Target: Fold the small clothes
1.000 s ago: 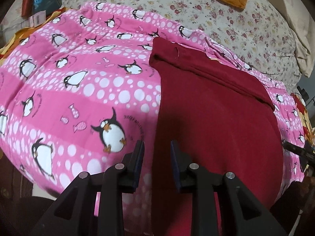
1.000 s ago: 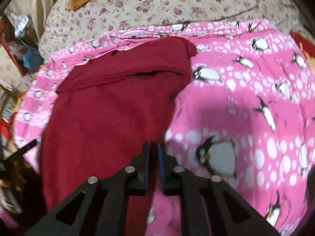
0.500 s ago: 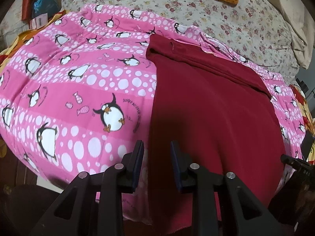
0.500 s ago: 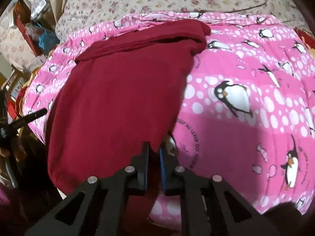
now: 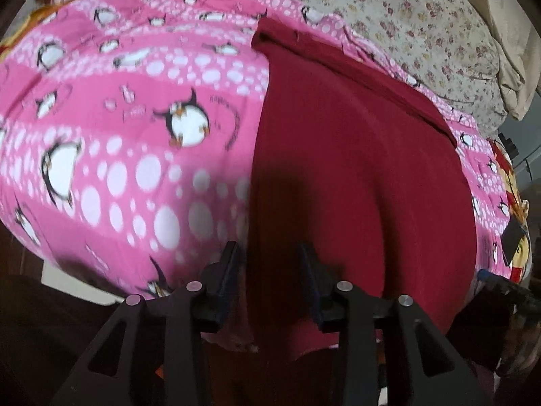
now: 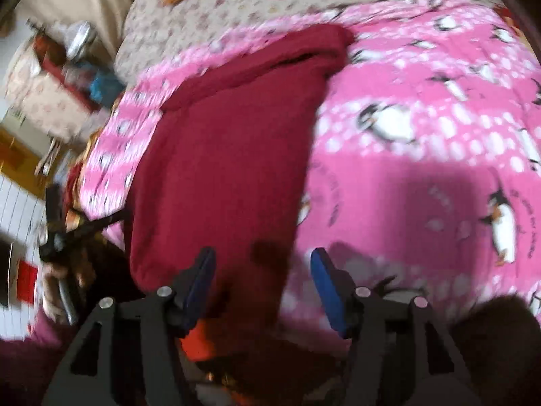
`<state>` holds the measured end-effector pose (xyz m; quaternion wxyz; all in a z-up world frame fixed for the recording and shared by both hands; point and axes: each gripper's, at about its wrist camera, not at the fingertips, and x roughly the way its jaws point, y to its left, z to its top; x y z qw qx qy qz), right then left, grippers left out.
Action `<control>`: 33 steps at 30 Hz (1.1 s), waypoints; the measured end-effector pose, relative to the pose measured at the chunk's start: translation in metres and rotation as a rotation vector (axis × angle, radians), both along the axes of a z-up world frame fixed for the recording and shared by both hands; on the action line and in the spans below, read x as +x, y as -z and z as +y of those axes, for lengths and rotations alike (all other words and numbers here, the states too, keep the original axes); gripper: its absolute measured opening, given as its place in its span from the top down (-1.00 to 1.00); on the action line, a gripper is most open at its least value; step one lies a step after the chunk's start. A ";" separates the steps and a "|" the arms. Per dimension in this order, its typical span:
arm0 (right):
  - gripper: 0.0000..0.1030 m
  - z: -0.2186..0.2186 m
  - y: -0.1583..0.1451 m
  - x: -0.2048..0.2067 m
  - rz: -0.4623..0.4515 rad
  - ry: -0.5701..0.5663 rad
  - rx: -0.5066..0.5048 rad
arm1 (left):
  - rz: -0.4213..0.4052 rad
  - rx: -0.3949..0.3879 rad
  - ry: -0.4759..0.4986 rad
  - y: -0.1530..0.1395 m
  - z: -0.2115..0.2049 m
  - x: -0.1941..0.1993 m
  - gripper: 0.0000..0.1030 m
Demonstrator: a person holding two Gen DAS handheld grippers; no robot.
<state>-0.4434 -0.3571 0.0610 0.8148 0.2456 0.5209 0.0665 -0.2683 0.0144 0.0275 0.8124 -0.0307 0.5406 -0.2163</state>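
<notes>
While both grippers hang over the near edge of the bed, the garment (image 5: 355,169), a dark red piece of clothing, lies spread flat on the pink penguin blanket (image 5: 118,118), its far end folded back into a thick band near the floral sheet (image 5: 422,34). Seen from the left wrist, the left gripper (image 5: 268,270) has its jaws a little apart and opening; the garment's left edge runs between them at the near hem, and the pads do not seem to press on it. Seen from the right wrist, the right gripper (image 6: 263,277) has its jaws wide and opening, with the garment's right near corner (image 6: 270,253) lying between the blue pads (image 6: 326,280), untouched by them. This view is blurred. At its left edge the other tool shows dimly beside the bed, with a person's hand (image 6: 57,287) around its handle. A cluttered shelf (image 6: 61,67) stands further off on that side.
</notes>
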 end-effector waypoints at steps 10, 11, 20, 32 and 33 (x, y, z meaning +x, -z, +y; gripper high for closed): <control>-0.33 0.033 0.025 0.002 0.087 -0.137 0.032 | -0.019 0.004 0.035 0.010 -0.004 -0.017 0.51; -0.34 0.034 0.026 0.002 0.092 -0.141 0.032 | -0.023 0.006 0.043 0.011 -0.004 -0.019 0.51; -0.41 0.039 0.041 0.010 0.128 -0.160 0.102 | 0.048 -0.027 0.061 0.019 -0.003 -0.021 0.47; 0.84 0.047 0.036 0.013 0.092 -0.184 0.155 | 0.039 -0.094 0.079 -0.002 0.008 -0.023 1.00; 0.84 0.044 0.029 0.013 0.060 -0.172 0.195 | 0.015 -0.108 0.081 -0.012 0.011 -0.022 1.00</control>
